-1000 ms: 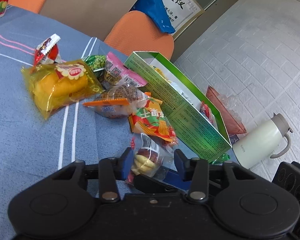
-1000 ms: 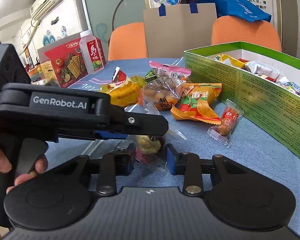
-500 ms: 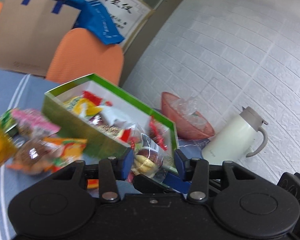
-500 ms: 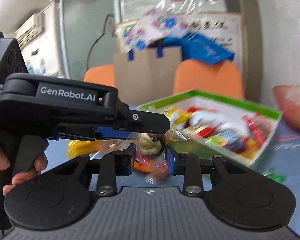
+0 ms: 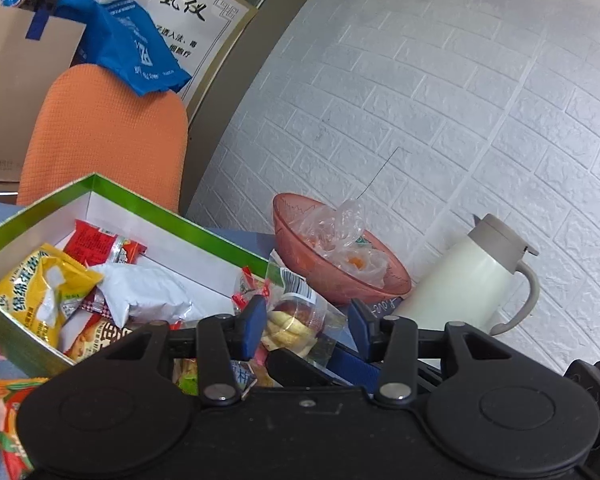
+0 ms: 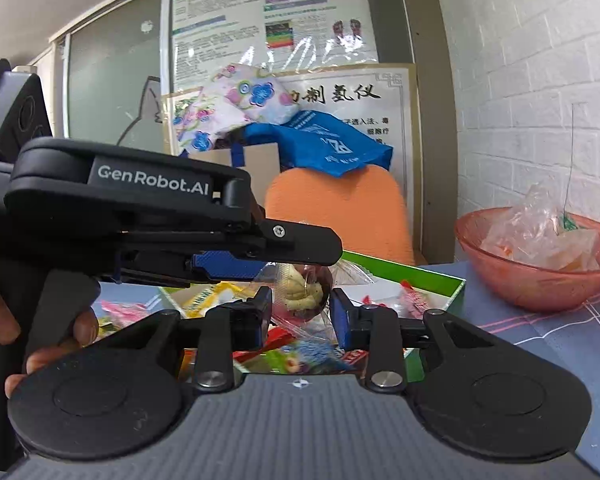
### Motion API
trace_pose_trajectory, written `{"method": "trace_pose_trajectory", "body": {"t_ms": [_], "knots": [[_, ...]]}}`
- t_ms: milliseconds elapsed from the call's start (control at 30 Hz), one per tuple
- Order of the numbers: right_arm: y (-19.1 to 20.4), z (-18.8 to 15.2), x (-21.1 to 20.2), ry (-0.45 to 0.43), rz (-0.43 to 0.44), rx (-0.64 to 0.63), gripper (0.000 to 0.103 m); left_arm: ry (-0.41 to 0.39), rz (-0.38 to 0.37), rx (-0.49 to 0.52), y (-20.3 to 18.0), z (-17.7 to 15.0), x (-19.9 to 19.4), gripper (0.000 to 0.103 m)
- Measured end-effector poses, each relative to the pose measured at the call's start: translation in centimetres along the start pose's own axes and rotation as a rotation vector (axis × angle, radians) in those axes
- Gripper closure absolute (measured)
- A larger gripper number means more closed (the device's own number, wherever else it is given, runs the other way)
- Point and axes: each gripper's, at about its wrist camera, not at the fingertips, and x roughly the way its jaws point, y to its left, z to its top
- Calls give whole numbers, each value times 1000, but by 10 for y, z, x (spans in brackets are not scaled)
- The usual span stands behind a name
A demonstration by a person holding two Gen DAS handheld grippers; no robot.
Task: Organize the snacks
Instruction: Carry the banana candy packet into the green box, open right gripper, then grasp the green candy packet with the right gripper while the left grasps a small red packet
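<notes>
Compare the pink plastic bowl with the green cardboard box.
The pink translucent plastic bowl is round; the green cardboard box is rectangular with straight walls and a white inside. The bowl holds crumpled clear plastic wrappers; the box holds colourful sealed snack packets. Both are open-topped and stand side by side on the blue tablecloth.
</notes>
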Motion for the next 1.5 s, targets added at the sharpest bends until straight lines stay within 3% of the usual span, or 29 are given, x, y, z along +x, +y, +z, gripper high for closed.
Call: {"method": "trace_pose_trajectory", "body": {"t_ms": [33, 100, 133, 167, 333, 467, 533, 667, 767, 900, 1100, 1200, 1233, 1267, 1300, 1367, 1500], "knots": [[-2, -3, 4, 7, -9, -4, 46, 4, 25, -5, 3, -2, 3, 0], [-6, -12, 12, 40, -34, -13, 36, -6, 88, 0, 8, -9, 3, 0], [-7, -17, 13, 57, -42, -14, 14, -20, 109, 7, 10, -13, -1, 0], [-9, -21, 12, 60, -39, -13, 0, -27, 125, 7, 12, -16, -4, 0], [-5, -26, -3, 32, -37, -14, 0, -63, 121, -34, 14, -17, -40, 0], [0, -22, -31, 0, -31, -3, 0, -132, 151, -32, 10, -22, -90, 0], [1, -25, -48, -6, -20, 9, 0, -135, 201, -50, 12, -28, -110, 0], [-1, -38, -68, 41, 12, 29, 0, -110, 249, -71, 22, -47, -133, 0], [-3, -52, -72, 115, -34, -14, 0, -72, 247, -76, 27, -63, -139, 0], [-17, -58, -65, 202, -94, 2, 0, -47, 231, -87, 30, -83, -145, 0], [-27, -38, -23, 237, -110, -34, 0, -34, 261, -60, 29, -97, -155, 0], [-30, -40, -6, 287, -47, -10, 0, -31, 257, -22, 23, -97, -156, 0], [-30, -41, -8, 297, -21, 6, 26, -30, 253, -5, 21, -96, -155, 0], [-27, -42, -13, 294, -22, 1, 43, -27, 248, 12, 19, -95, -151, 0], [-22, -43, -19, 290, -32, -25, 53, -21, 241, 24, 17, -93, -147, 0], [-16, -46, -32, 277, -48, -73, 66, -10, 221, 50, 14, -88, -133, 0], [-18, -52, -55, 273, 16, -26, 69, 8, 226, 92, 13, -79, -98, 0]]}}
